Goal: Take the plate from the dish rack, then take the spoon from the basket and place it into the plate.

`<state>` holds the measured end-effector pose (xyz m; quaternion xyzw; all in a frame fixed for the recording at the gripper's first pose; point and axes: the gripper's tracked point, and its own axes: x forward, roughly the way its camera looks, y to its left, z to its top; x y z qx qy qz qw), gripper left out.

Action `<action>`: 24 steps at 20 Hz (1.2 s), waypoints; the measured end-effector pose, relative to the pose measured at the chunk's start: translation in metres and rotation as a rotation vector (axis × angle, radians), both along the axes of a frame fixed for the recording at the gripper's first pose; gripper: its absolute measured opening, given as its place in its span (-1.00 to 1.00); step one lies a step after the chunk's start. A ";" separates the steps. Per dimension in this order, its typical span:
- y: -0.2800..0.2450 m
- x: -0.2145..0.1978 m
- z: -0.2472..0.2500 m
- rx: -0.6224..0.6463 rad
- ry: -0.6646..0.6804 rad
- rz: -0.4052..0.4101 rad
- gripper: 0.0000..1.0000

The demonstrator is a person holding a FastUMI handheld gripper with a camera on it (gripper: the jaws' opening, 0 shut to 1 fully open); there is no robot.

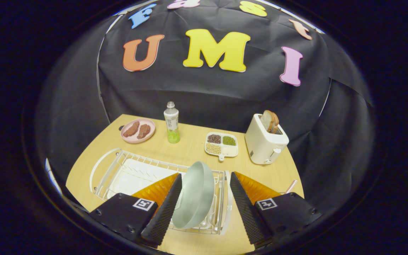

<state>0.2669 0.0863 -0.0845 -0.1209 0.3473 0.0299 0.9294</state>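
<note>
A grey-green plate [197, 194] stands on edge in the right end of the white wire dish rack [119, 166] on the wooden table. My gripper [205, 175] is open around it, one finger on each side. The left finger lies close against the plate's back. The right finger stands apart from the plate's hollow face with a clear gap. The plate's lower rim sits down among the rack's wires. Beyond the right finger a thin pink-and-white striped stick [292, 186] pokes up; what it belongs to is hidden.
At the back of the table [190, 148] are a pink plate with two brown pieces [138, 130], a small bottle with green liquid [171, 122], a white divided tray of grains [221, 144] and a white toaster with bread slices [266, 140].
</note>
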 end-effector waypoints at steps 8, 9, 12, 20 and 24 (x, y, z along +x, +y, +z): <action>-0.020 -0.003 -0.039 -0.233 0.339 -0.096 0.08; -0.021 -0.005 -0.035 -0.264 0.367 -0.128 -0.08; -0.022 -0.004 -0.035 -0.342 0.419 -0.196 -0.45; -0.004 -0.004 -0.033 -0.420 0.432 -0.257 -0.61; 0.011 -0.011 -0.027 -0.441 0.407 -0.334 -0.63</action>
